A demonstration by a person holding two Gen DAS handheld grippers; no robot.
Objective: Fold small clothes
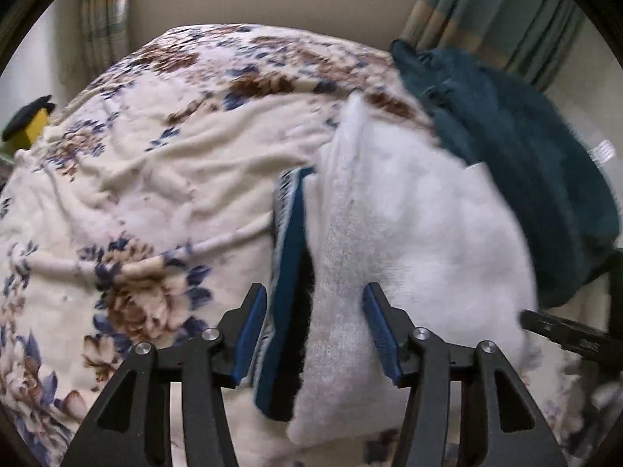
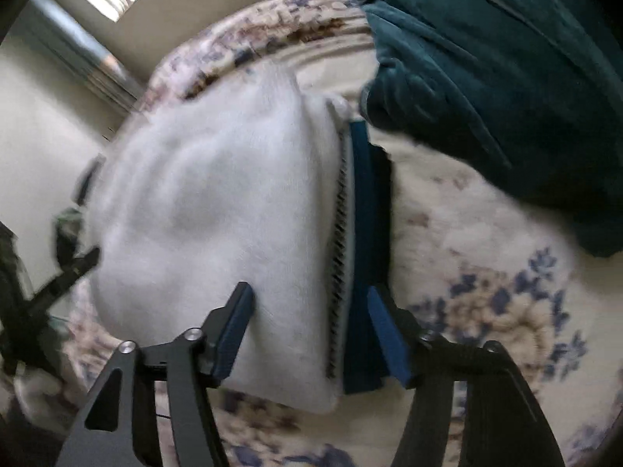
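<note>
Both claws [image 1: 315,334] [image 2: 311,330] straddle the white sock [image 1: 409,233] [image 2: 218,202].

No legible text, brand, number or sign in either view. A small white tag [image 1: 602,152] sticks out at the right edge of the dark teal garment [image 1: 518,148], too blurred and small to read. The striped band [image 2: 342,249] on the white garment [image 2: 218,210] carries ribbing only, no lettering.

The left gripper [image 1: 315,334] and the right gripper [image 2: 309,334] were built from matte black angular linkage arms. Blue ribbed pads [image 1: 249,334] were fitted inside the fingers, and silver round screws [image 1: 142,348] were set at the pivots.
</note>
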